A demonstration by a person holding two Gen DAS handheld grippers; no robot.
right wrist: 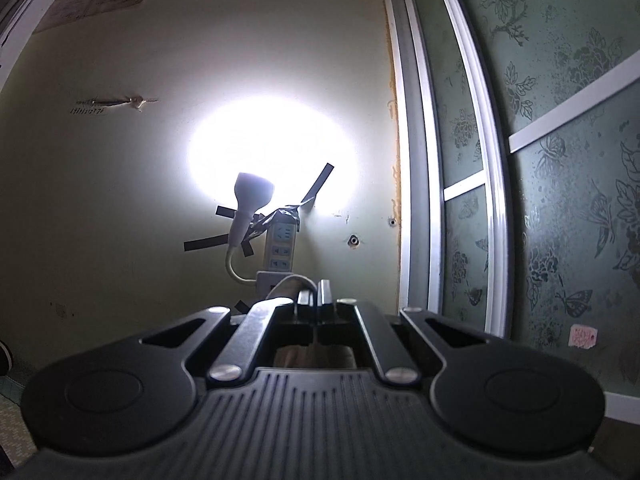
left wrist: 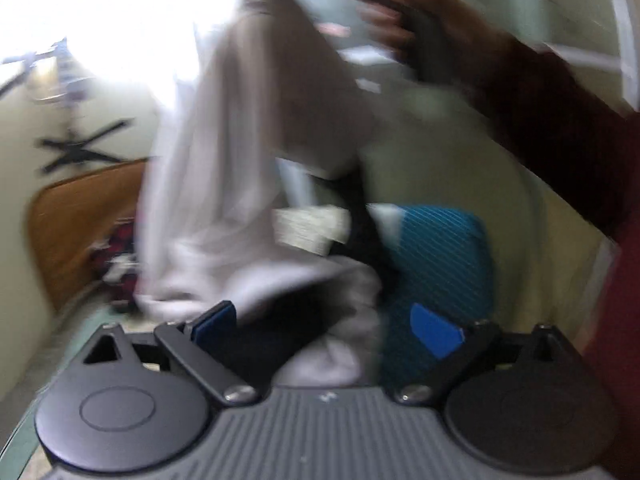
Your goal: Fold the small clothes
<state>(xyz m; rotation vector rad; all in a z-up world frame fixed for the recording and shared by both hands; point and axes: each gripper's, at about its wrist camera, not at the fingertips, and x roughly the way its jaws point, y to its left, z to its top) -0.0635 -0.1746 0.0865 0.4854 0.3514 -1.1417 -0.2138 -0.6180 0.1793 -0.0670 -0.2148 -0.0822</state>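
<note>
Left wrist view is blurred, with no readable writing: your left gripper [left wrist: 326,326] has its blue pads [left wrist: 434,330] spread apart around a hanging white garment [left wrist: 224,200], with your right hand [left wrist: 404,20] raised above. Right wrist view: your right gripper [right wrist: 314,294] points up at a taped power strip [right wrist: 282,250]; its fingers are pressed together on a bit of pale cloth, and the wall scribble [right wrist: 88,111] is illegible.

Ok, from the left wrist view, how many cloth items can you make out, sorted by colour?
White: 1, the white garment, hanging up.
Teal: 1, the teal striped item, low and right of it.
Red: 1, the red checked piece, at the left, blurred.
Total: 3; the blur may hide more.
</note>
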